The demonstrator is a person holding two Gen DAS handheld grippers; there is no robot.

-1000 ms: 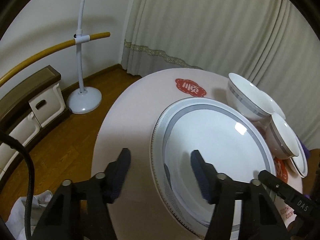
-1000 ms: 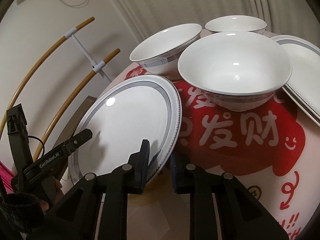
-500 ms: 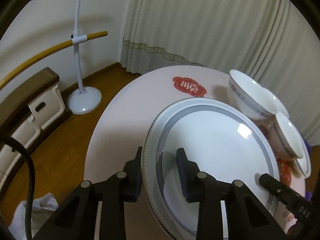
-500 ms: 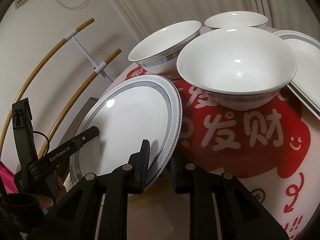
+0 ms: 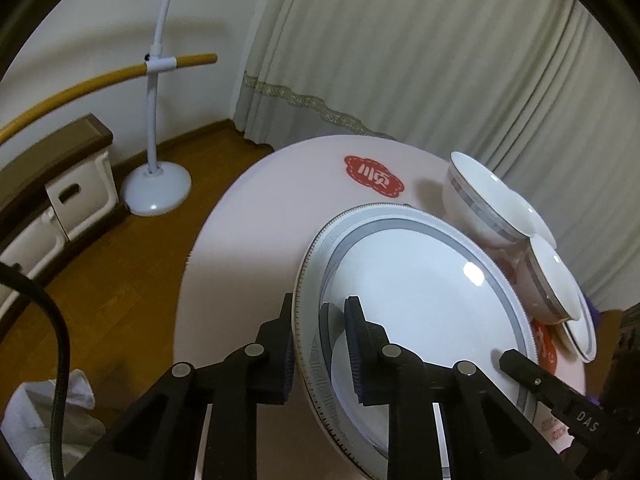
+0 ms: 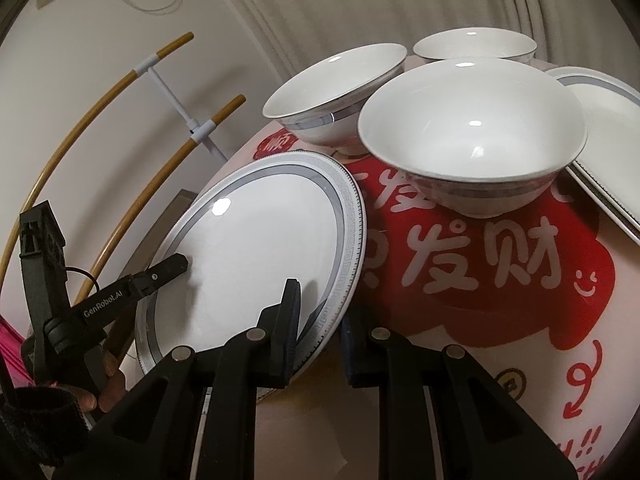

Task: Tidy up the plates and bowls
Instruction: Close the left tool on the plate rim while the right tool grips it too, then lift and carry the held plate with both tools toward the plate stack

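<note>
Two grippers grip one plate: the right gripper clamped at its 5 o'clock rim, the left gripper closing fingers on the opposite rim, so a level, joint lift toward the stacked plates beyond the bowls seems next.

Beyond your left claw you face a pale pleated curtain. Left of the claw, a white floor stand with yellow curved bars rests on the wooden floor, beside a white storage box.
</note>
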